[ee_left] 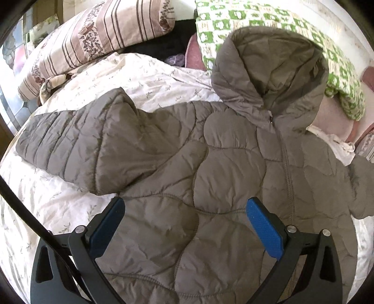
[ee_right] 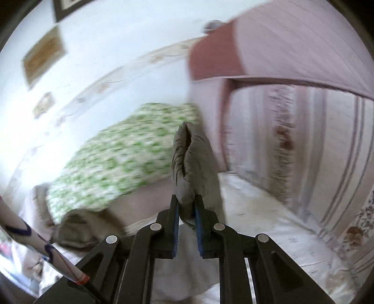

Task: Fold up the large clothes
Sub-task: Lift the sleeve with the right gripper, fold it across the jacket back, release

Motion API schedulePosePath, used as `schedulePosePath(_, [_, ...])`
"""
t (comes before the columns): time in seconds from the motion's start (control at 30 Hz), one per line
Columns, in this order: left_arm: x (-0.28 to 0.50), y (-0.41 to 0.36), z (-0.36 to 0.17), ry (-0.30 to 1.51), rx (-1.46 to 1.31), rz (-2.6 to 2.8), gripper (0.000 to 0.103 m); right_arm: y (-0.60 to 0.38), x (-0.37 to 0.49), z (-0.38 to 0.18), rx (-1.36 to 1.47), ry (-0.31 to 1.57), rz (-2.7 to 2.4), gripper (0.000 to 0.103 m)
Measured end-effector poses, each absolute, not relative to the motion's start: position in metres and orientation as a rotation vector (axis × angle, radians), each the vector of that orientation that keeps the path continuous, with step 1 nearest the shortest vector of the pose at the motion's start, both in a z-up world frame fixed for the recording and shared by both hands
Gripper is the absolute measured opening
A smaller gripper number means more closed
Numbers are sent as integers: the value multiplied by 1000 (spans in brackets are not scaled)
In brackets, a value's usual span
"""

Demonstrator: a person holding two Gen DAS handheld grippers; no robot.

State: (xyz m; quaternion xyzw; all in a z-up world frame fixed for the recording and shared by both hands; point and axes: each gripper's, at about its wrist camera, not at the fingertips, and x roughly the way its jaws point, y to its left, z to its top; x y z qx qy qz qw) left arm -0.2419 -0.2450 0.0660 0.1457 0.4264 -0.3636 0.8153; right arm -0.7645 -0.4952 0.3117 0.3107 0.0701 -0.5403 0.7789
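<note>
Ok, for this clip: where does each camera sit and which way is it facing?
Left wrist: on the left gripper, looking steeply down at the grey jacket spread on the bed; open blue pads show.
Right wrist: on the right gripper, facing across the bed toward the wall, pads clamping a jacket fold.
Shared: jacket, green patterned blanket.

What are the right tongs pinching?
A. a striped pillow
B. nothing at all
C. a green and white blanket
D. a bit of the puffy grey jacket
D: in the right wrist view the right tongs are shut on a bunched fold of the puffy grey jacket, which sticks up from between the blue pads, while the green and white blanket lies behind it, untouched.
</note>
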Motion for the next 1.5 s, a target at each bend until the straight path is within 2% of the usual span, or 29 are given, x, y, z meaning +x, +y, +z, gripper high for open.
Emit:
schedulePosePath(0.13, [-240,-238,73,899,289,-784,103,-458,-719,324,666,142,-1021,13])
schedulePosePath(0.3, [-234,-233,73,917,271,-786,103,-422,-663,308,692,177,-856,13])
schedulePosePath(0.7, [-215,-224,73,941,215,-747,103,-387,-508,206,842,335,-498,13])
schedulePosePath(1.0, [-195,-212,67,985,138,-679,103,-386,-432,108,959,479,-422,13])
schedulePosePath(1.03, [-194,-213,67,985,138,-679,103,-386,-425,99,966,504,-409,14])
schedulePosePath(1.07, [-195,-214,66,984,141,-683,103,-387,-423,94,977,527,-402,19])
schedulePosePath(1.1, [-196,-215,66,983,144,-686,103,-387,-422,90,988,548,-403,36])
schedulePosePath(1.17, [-199,-218,65,978,154,-705,103,-382,-420,92,969,566,-391,47])
schedulePosePath(1.37, [-217,-232,67,919,201,-767,103,-380,-488,135,775,488,-549,47])
schedulePosePath(1.5, [-225,-243,59,904,255,-772,103,-397,-542,121,665,534,-893,47])
